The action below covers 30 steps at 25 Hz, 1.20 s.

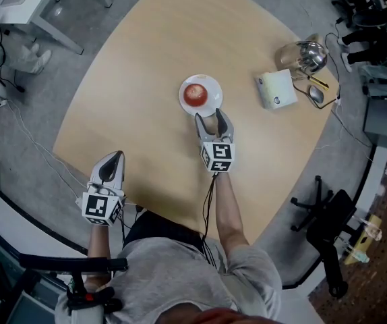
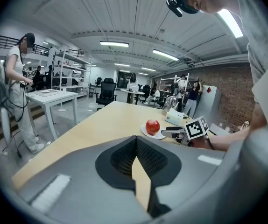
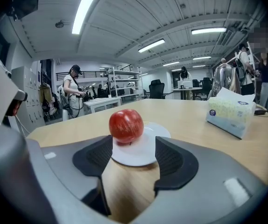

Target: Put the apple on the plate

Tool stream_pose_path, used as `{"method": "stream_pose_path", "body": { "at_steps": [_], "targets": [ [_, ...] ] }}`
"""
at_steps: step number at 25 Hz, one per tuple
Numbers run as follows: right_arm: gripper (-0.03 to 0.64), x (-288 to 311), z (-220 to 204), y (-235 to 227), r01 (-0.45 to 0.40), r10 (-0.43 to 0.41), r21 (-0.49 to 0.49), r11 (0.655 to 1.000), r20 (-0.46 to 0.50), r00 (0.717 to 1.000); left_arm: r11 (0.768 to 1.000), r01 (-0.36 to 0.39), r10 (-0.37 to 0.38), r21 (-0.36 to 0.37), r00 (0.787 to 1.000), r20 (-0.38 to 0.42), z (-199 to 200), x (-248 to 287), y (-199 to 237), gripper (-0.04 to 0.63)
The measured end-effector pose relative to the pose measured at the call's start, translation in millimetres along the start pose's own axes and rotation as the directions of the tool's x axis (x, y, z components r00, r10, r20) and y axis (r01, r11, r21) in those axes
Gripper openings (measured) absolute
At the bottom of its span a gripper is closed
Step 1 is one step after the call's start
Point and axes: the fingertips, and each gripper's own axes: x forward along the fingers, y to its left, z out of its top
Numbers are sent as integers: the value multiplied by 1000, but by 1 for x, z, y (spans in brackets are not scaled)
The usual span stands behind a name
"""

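So the table (image 1: 146, 52) is a big rounded wooden top and most of it is bare. There's loads of open wood to the left of the plate (image 1: 214, 84) and on its far side, all the way out to the curved far edge. The right side is the busier bit: a tissue box (image 1: 276, 88) sits well apart from the plate, and a shiny metal kettle (image 1: 308, 56) with a few small bits stands further out by the far right edge. Off the near right edge there's a black office chair (image 1: 323, 220) on the floor, and a white table (image 1: 25, 2) stands away at the far left.

Our left gripper (image 1: 114, 159) is parked at the near left edge of the table, well away from everything. Its fingers are pressed together at the tips with nothing between them.

Our right gripper (image 1: 209, 117) is near the middle of the table, pointing at the plate with its fingers spread wide and nothing pinched. The apple (image 1: 195, 94) sits on the plate, just past the fingertips and clear of both. In the right gripper view the near rim of the plate lies between the spread tips. The apple rests further in on the plate, a touch to the left of the gap's centre, not touching either pad
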Motion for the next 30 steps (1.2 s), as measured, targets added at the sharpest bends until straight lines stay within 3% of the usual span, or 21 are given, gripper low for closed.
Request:
{"method": "stream_pose_path", "body": {
  "at_steps": [13,30],
  "targets": [
    [283,-4,10,5,2,-2,-9,1000,19,1000,1000,0,0,5,1000,30,8,-5,1,20],
    [187,-32,34,16,22,-18,-45,999,77,997,1000,15,-18,23,993,116,26,-14,-5,20]
  ]
}}
